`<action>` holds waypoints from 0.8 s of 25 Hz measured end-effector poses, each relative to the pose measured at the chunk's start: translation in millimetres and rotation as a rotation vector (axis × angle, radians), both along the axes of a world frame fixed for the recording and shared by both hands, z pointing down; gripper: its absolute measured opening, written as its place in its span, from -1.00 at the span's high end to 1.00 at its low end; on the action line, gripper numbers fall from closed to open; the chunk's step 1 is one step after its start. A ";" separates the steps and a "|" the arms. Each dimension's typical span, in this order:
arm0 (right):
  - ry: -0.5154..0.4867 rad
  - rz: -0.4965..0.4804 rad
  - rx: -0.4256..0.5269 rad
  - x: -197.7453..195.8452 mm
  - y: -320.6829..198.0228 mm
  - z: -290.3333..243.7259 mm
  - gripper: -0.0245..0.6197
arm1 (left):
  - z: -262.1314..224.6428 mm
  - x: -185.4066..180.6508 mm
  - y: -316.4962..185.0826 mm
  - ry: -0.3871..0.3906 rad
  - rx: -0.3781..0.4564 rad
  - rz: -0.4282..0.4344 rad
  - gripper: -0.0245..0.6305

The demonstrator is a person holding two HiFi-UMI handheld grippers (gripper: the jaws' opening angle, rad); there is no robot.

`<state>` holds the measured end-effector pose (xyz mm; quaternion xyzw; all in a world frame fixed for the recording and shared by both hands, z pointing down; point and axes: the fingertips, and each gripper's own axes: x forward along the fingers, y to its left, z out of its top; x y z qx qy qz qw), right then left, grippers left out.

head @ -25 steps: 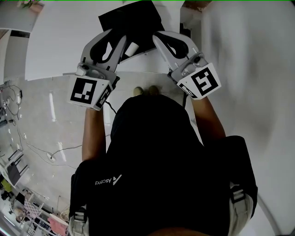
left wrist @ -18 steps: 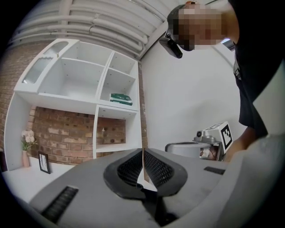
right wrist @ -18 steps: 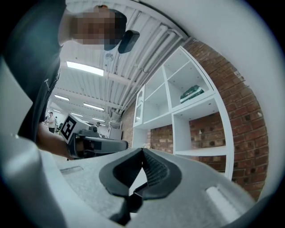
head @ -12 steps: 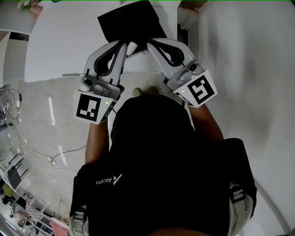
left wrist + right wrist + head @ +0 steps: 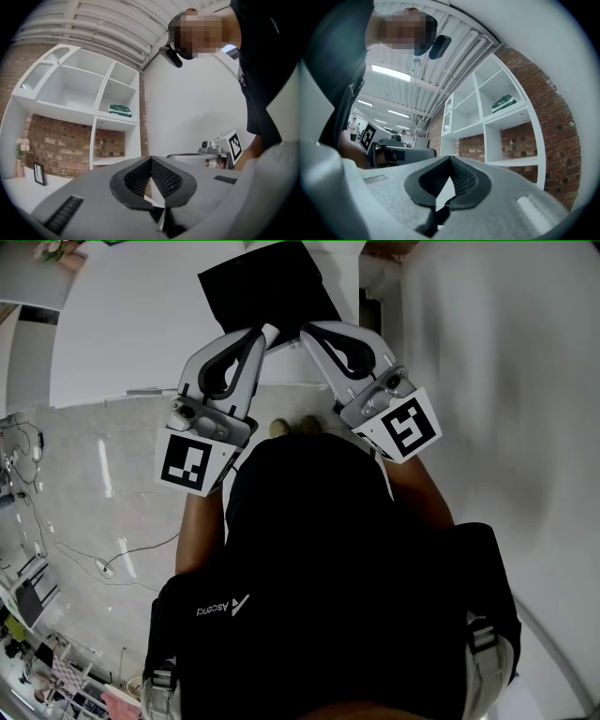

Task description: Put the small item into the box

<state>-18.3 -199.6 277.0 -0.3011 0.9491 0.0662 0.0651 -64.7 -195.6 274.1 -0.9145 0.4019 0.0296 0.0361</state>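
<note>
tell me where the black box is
Head view, top centre, on the white table: the black box lies just beyond the left hand-held gripper and right hand-held gripper.

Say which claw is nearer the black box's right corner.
Right. The right claw is at the near edge of the black box, just left of that corner; the left claw meets that edge farther left.

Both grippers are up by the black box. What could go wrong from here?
1. The left gripper and right gripper are both shut with nothing between the jaws, and no small item shows in any view, so nothing may reach the black box.
2. In the head view their tips nearly meet at the box's near edge, so they could knock together.
</note>
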 end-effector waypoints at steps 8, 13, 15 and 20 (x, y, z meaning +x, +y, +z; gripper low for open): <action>0.002 -0.002 -0.015 -0.2 -0.5 3.0 0.92 | 6.0 -2.1 0.5 0.005 -0.017 -0.005 0.93; 0.011 0.001 -0.010 1.4 -1.5 6.0 0.92 | 7.6 -1.9 0.4 0.005 -0.020 -0.002 0.93; 0.012 0.002 -0.012 2.0 -1.3 6.4 0.92 | 7.8 -1.8 0.7 0.005 -0.022 -0.002 0.93; 0.012 0.004 -0.015 2.4 -1.8 7.7 0.92 | 8.9 -1.2 0.6 0.005 -0.026 0.002 0.93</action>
